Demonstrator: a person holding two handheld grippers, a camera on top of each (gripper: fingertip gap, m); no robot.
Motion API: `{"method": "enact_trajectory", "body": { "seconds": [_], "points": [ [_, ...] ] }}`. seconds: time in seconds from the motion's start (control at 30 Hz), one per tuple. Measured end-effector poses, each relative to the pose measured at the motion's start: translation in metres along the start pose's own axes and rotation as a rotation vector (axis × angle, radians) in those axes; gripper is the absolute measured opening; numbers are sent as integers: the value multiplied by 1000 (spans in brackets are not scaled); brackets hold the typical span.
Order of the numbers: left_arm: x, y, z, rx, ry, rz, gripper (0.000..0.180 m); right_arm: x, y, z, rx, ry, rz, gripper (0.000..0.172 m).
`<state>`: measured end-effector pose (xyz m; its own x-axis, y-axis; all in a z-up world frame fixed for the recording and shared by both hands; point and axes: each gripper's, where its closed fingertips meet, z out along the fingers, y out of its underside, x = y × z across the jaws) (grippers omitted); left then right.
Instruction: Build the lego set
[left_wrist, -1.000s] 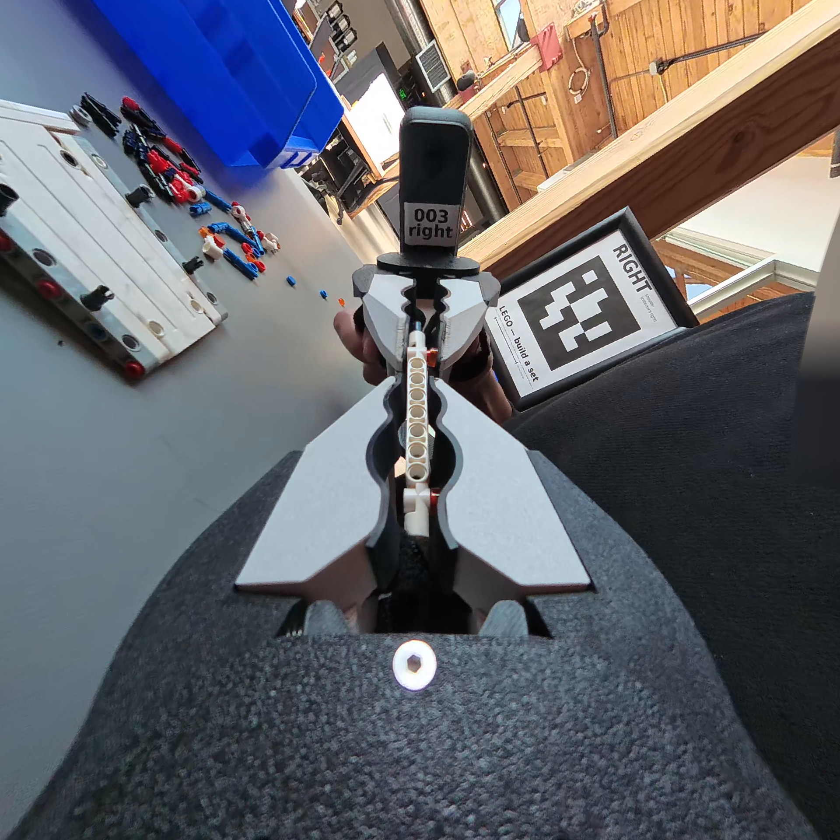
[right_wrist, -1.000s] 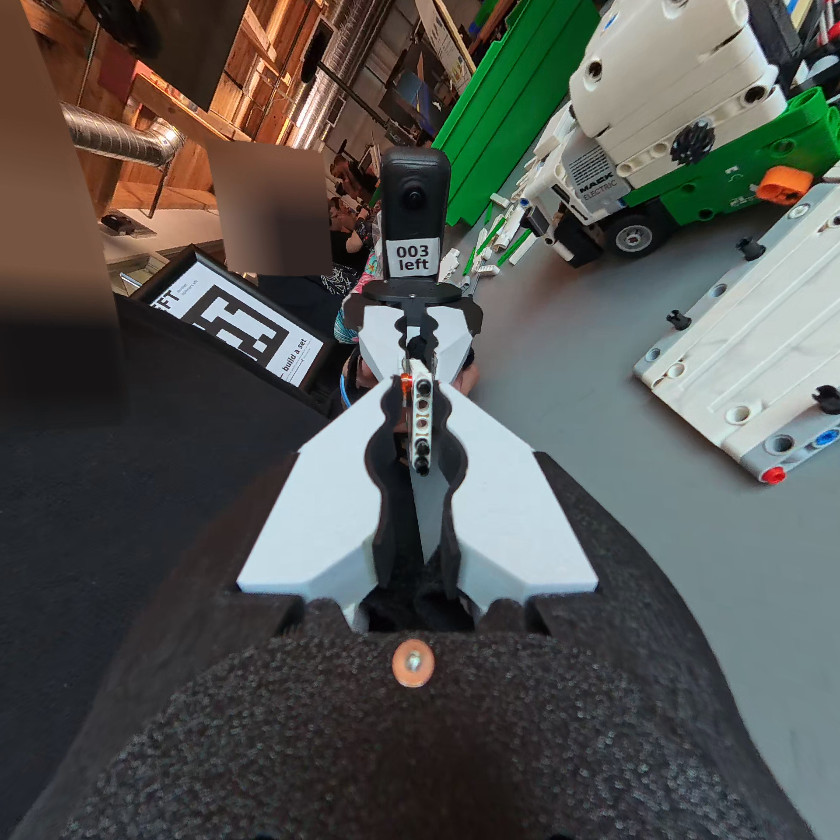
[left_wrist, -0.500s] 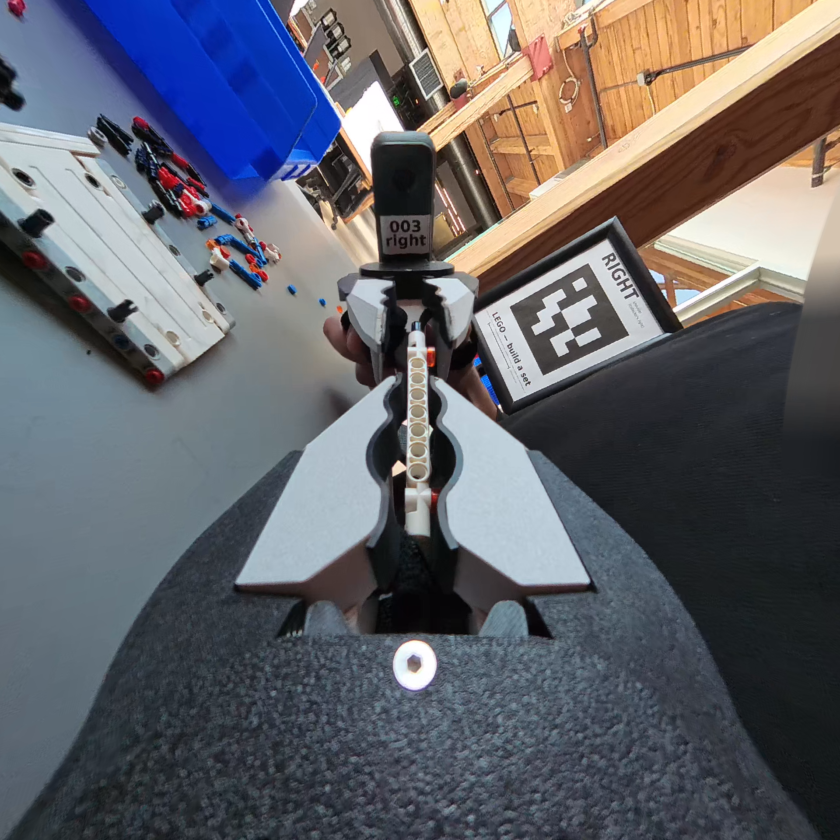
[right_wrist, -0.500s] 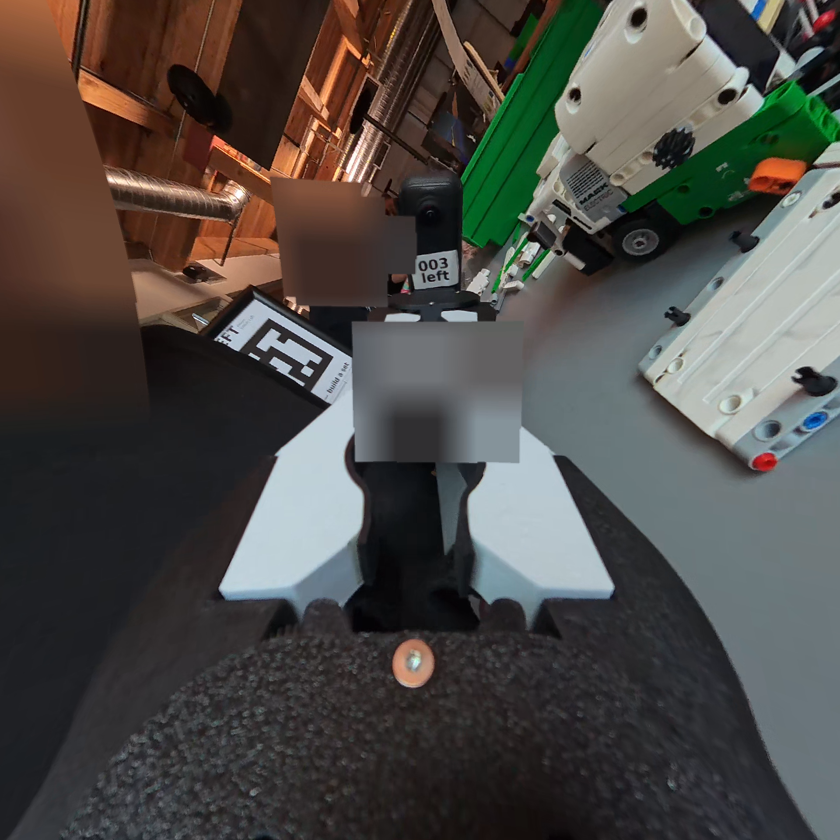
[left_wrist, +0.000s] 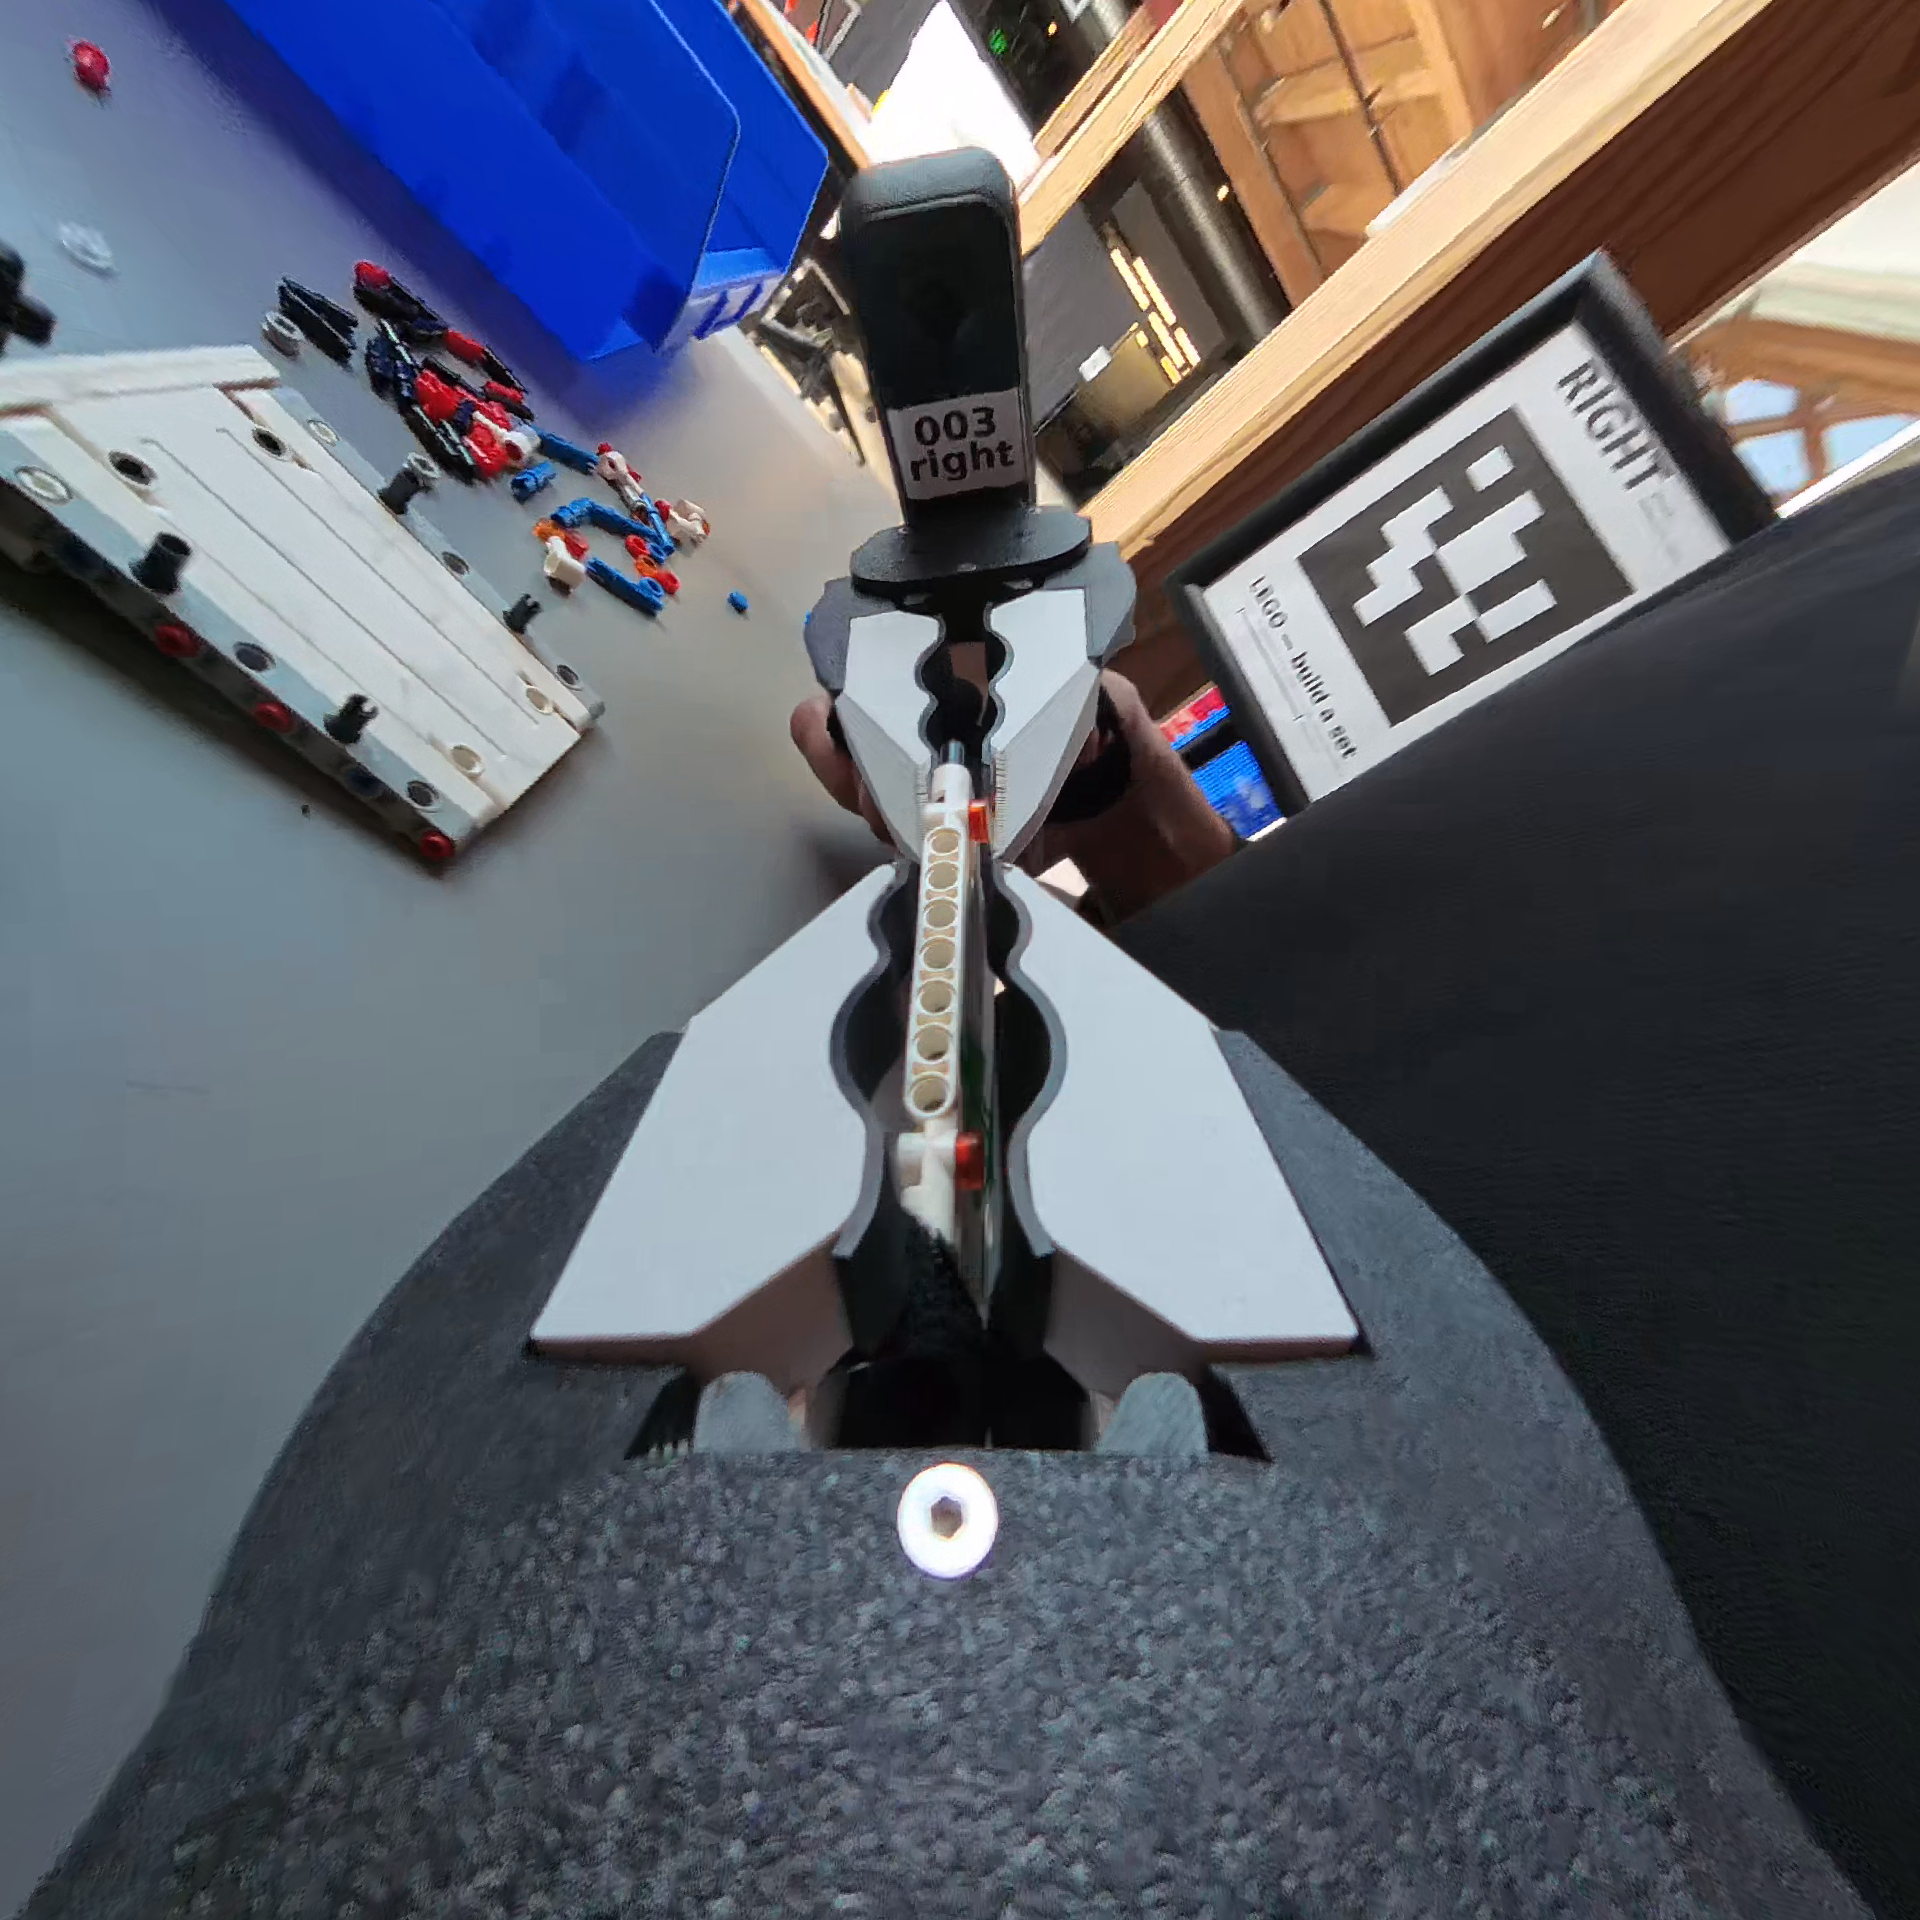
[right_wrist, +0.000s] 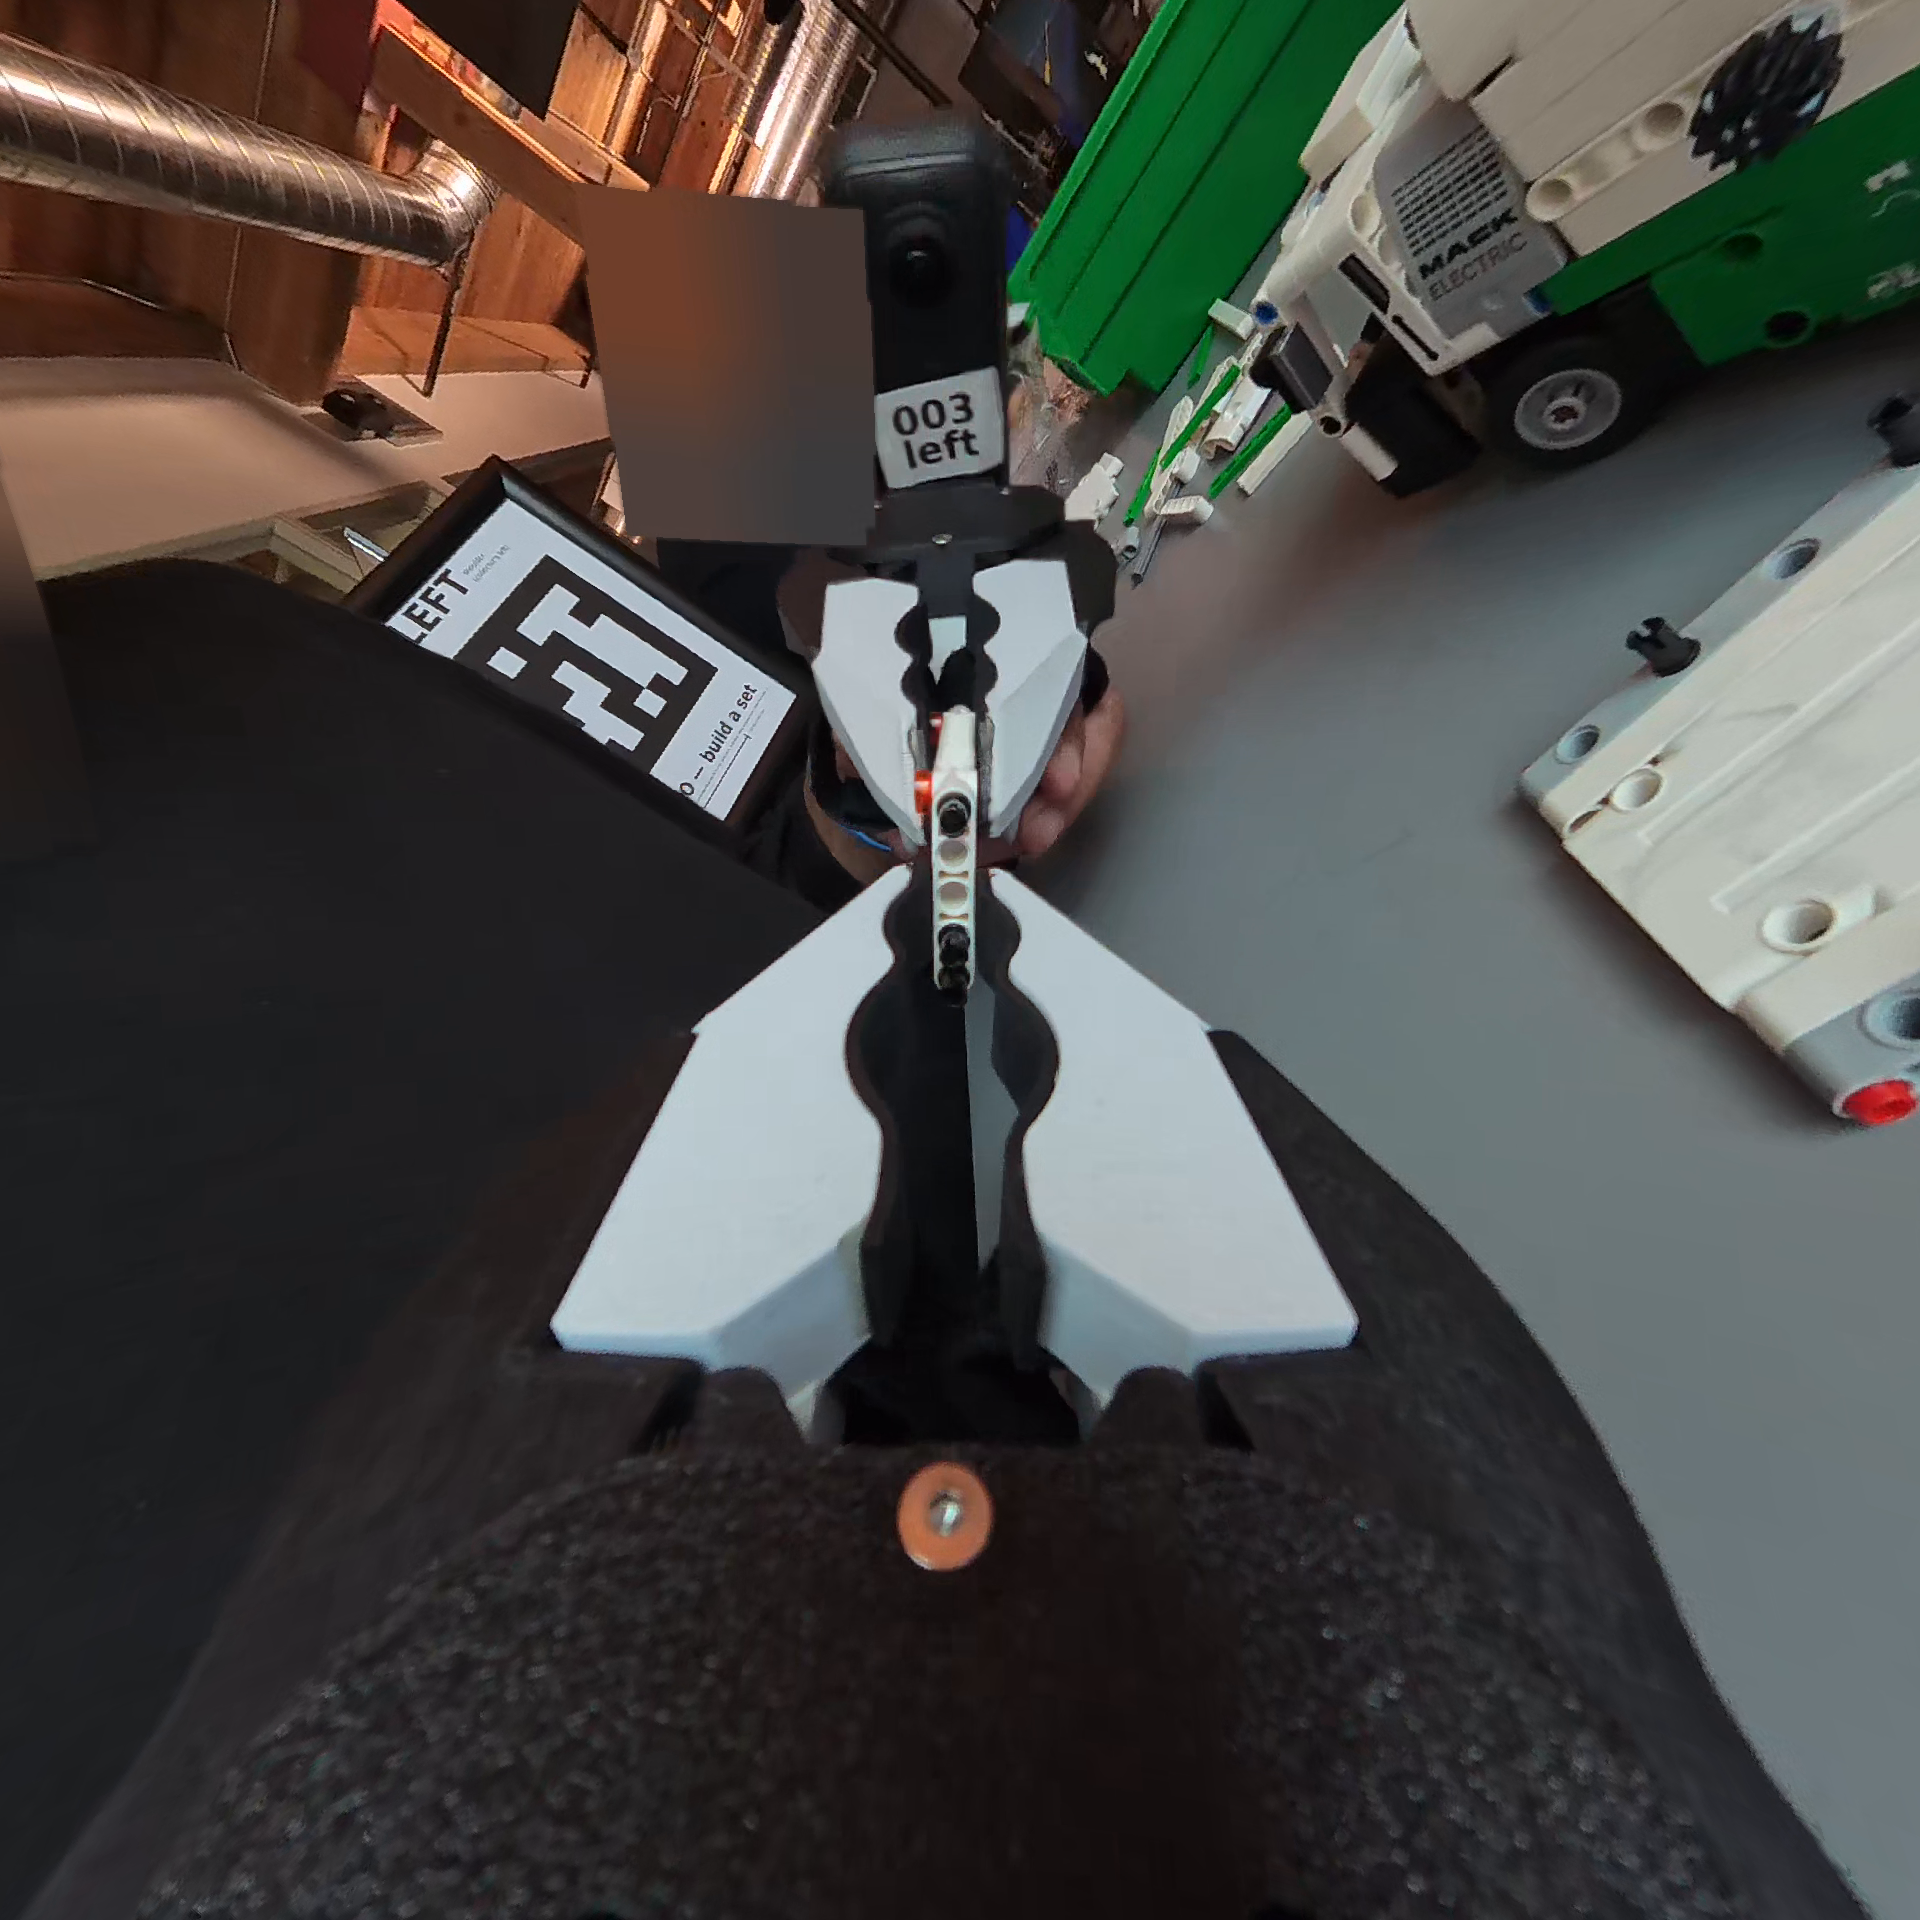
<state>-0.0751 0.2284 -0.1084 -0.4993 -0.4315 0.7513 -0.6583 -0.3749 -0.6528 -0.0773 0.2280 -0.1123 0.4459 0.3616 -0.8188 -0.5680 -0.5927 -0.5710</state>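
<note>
Left gripper (left_wrist: 948, 894) is closed on a white beam (left_wrist: 940, 977) w/ a row of round holes, held edge-on along the finger line; both pads sit tight on its sides. Orange pins show at its near and far ends. The beam's far end reaches into the right gripper (right_wrist: 951, 894), which faces the left one nose to nose and is pinched on that same beam's end, the tips of the two nearly touching. From the right wrist view the beam (right_wrist: 954, 883) shows two black pins and open holes between, w/ an orange stub at the left gripper's side. A hand (left_wrist: 831, 758) wraps each handle behind the fingers.

Room to move: both grippers hang above the grey table (left_wrist: 260, 1039), apart from it. On one side of the left gripper lies a white panel assembly (left_wrist: 270, 592) w/ red and black pins along its edge, well apart; beyond it a scatter of small red, blue and black pins (left_wrist: 488, 436), then a blue bin (left_wrist: 540, 156). Other side is dark fabric (left_wrist: 1558, 1039), close by, and a framed marker card (left_wrist: 1455, 561). Near the right gripper: open grey tabletop, then the white panel (right_wrist: 1714, 831), a white-and-green toy truck (right_wrist: 1610, 229), loose green and white sticks (right_wrist: 1216, 436) and a green bin (right_wrist: 1164, 187).
</note>
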Motion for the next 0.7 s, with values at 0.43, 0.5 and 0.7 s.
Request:
{"method": "enact_trajectory", "body": {
  "seconds": [0.43,0.5,0.7],
  "points": [
    [-42,-4,-6,-350,-650,870,67,37,-13,-14,159,173,166,6],
    [-48,-2,-3,-417,-711,968,67,35,-11,-15,154,153,192,6],
    [-57,7,9,-514,-749,1059,46,31,-7,-17,129,124,206,6]
  ]
}}
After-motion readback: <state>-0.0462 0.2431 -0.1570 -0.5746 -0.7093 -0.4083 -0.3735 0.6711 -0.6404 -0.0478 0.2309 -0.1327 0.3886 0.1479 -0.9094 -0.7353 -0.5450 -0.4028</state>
